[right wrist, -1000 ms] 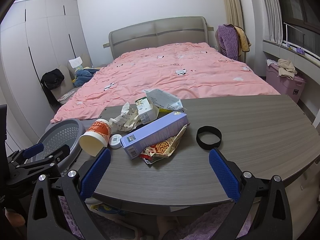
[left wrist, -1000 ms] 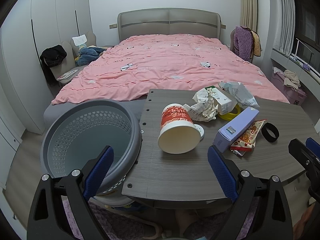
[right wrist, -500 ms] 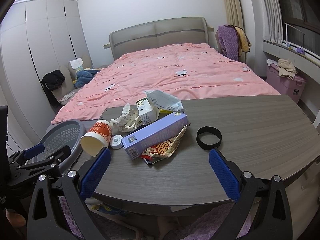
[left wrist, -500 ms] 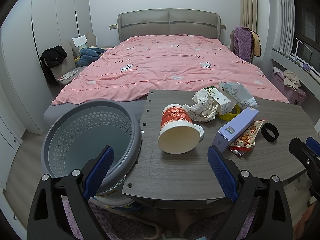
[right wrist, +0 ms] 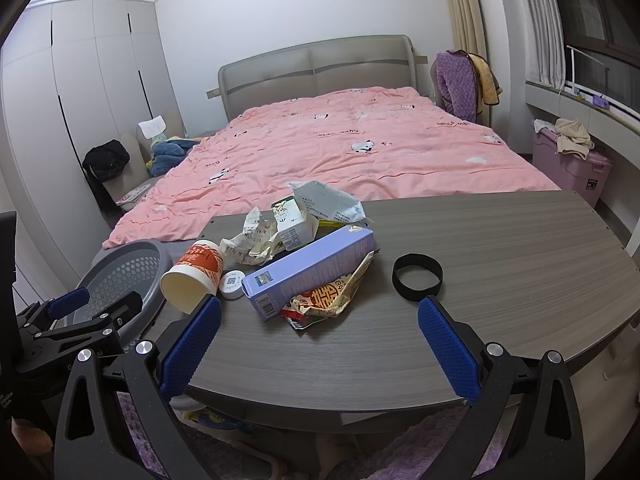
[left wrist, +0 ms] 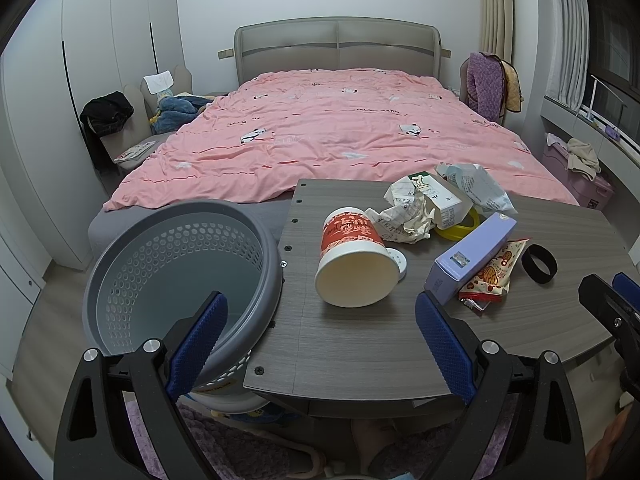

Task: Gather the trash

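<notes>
- The left gripper [left wrist: 318, 340] is spread wide and empty, short of the table [left wrist: 360, 344] edge.
- The tipped paper cup [left wrist: 352, 256] lies dead ahead of it, mouth toward the fingers, long axis pointing away; probably the first pick.
- The grey perforated basket [left wrist: 176, 272] sits just left of the cup, off the table.
- The right gripper [right wrist: 320, 340] is also agape, facing the lilac carton [right wrist: 308, 270], which is right of the cup.
- The cup's red label is unreadable; the snack wrapper [right wrist: 328, 296] shows "G4".

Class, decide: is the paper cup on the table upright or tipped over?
Tipped over: the paper cup lies on its side, its open mouth facing the camera.
</notes>
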A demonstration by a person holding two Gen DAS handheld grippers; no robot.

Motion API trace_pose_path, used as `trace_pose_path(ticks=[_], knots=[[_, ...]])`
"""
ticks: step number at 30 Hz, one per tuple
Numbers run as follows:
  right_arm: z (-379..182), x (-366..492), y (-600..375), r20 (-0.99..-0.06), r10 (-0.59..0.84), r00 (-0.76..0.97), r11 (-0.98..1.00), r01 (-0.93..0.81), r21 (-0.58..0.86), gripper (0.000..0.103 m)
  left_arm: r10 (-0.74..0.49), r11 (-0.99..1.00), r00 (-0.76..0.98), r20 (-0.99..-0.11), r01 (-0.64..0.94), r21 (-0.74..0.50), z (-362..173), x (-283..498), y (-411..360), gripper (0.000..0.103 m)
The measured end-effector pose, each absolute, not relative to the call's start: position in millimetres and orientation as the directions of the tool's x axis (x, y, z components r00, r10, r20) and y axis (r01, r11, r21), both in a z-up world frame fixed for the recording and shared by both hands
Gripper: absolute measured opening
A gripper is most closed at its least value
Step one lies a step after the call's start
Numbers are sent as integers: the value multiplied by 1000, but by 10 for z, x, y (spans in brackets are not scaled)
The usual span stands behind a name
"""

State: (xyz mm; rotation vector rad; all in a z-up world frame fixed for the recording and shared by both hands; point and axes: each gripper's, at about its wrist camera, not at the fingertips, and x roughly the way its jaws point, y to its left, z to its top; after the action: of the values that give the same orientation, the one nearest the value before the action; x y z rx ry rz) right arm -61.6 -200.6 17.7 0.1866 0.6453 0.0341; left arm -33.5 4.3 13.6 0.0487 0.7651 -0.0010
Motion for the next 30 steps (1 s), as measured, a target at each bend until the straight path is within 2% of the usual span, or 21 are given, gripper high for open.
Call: trace_pose_path(ticks=[14,21,30], knots=[[-6,-545,-2101,-604,139,785,973,6,231,97,22,1000,689,-725,-1,29,-12,-231,151,91],[-65,-531,-2259,-589,99,802,976,39,216,97,-13,999,684,-729,38,18,37,56,108,91],[-208,-393,-2447,-603,108,791,966,61,253,97,-99,993,561,-822,112,-44,-36,752,-53,91]])
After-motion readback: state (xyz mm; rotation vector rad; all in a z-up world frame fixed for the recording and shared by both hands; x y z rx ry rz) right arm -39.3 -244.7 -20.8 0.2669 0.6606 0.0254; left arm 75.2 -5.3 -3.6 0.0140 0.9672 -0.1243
